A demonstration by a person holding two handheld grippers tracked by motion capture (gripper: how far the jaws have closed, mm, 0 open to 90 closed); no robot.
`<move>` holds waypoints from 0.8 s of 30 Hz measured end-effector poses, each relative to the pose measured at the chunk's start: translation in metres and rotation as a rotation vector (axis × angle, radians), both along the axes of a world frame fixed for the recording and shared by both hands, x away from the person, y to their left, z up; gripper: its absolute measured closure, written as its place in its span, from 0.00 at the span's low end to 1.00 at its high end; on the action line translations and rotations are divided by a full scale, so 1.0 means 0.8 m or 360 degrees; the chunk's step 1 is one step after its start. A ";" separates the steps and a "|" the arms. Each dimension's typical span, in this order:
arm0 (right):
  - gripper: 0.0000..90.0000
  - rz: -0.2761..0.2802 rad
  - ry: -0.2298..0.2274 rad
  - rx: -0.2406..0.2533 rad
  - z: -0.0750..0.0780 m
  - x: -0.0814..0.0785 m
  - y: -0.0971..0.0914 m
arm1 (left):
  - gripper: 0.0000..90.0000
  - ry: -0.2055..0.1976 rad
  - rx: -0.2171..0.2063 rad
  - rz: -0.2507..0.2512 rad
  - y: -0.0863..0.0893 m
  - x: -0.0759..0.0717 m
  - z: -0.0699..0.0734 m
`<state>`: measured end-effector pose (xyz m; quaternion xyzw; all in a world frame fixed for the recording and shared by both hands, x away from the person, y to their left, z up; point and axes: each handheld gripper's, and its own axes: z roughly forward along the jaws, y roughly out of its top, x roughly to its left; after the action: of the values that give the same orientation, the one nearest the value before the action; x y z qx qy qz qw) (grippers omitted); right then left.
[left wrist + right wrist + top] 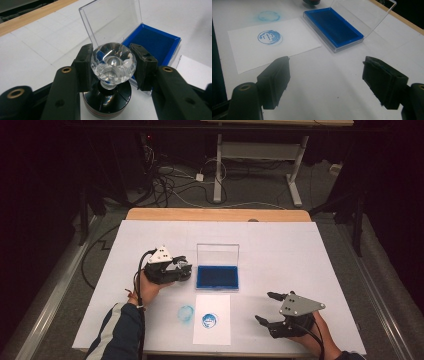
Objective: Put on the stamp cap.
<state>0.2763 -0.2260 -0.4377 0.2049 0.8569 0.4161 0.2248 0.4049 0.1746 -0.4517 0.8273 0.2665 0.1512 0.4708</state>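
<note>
Stamp (113, 72) with a faceted crystal knob sits clenched in the left claw (113, 66) — both black pads press the clear knob from either side, and the round black base hangs below them, over the white tabletop (280, 250). In the high view the left claw (181, 268) is just left of the ink pad case (217, 276), near its left edge, with the person's left hand (150, 287) wrapped around the gripper body from below.

The ink pad case lies open in the middle of the tabletop: a shallow blue tray with its clear lid (217, 254) standing up at the far side. From the left gripper view the blue ink pad (152, 45) is just beyond and to the right of the stamp.

In front of the case lies a white sheet of paper (212, 318) bearing a round blue stamp print (209, 320) — the right gripper view shows a character inside the ring (269, 37). Beside the sheet, on the tabletop itself, is a fainter blue ring smudge (185, 312).

The right claw (266, 307) is released, its pads well apart with nothing between them, resting near the front right of the tabletop and pointing towards the sheet.
</note>
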 end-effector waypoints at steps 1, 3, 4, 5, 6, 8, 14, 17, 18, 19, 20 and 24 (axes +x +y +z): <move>0.25 -0.0004 -0.0001 0.0004 0.000 0.000 0.000 | 0.60 0.0002 0.0008 -0.0008 -0.001 0.000 -0.001; 0.25 -0.0002 0.0000 0.0008 0.000 0.000 -0.001 | 0.60 -0.0007 0.0034 0.0012 -0.004 -0.001 -0.002; 0.25 -0.0002 0.0002 0.0004 0.000 0.000 -0.001 | 0.60 -0.0004 0.0029 0.0008 -0.005 -0.001 -0.003; 0.25 0.0002 0.0003 -0.0002 0.000 0.000 -0.001 | 0.60 0.0001 0.0035 0.0005 -0.006 -0.001 -0.004; 0.25 0.0003 0.0002 -0.0006 0.000 0.000 0.000 | 0.60 0.0000 0.0046 0.0010 -0.007 -0.001 -0.005; 0.25 0.0008 0.0005 -0.0010 0.000 0.000 0.000 | 0.60 0.0004 0.0047 0.0014 -0.009 -0.001 -0.006; 0.25 0.0010 0.0003 -0.0010 0.000 0.000 0.000 | 0.60 0.0017 0.0071 0.0020 -0.010 0.000 -0.010; 0.25 0.0008 -0.0008 -0.0004 0.000 -0.001 0.000 | 0.59 0.0026 0.0091 0.0022 -0.012 0.000 -0.012; 0.25 0.0007 -0.0010 -0.0005 0.000 -0.001 0.000 | 0.58 0.0027 0.0082 0.0027 -0.012 0.000 -0.012; 0.25 0.0008 -0.0008 -0.0003 0.000 -0.001 0.000 | 0.58 0.0022 0.0075 0.0030 -0.011 0.000 -0.011; 0.25 0.0010 -0.0008 -0.0007 0.000 -0.001 0.000 | 0.56 0.0019 0.0076 0.0032 -0.011 0.000 -0.011; 0.25 0.0011 -0.0009 -0.0004 0.000 -0.001 0.001 | 0.51 0.0020 0.0087 0.0045 -0.011 0.000 -0.010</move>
<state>0.2753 -0.2255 -0.4375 0.2004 0.8575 0.4164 0.2261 0.4046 0.1656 -0.4594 0.8370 0.2769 0.1599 0.4441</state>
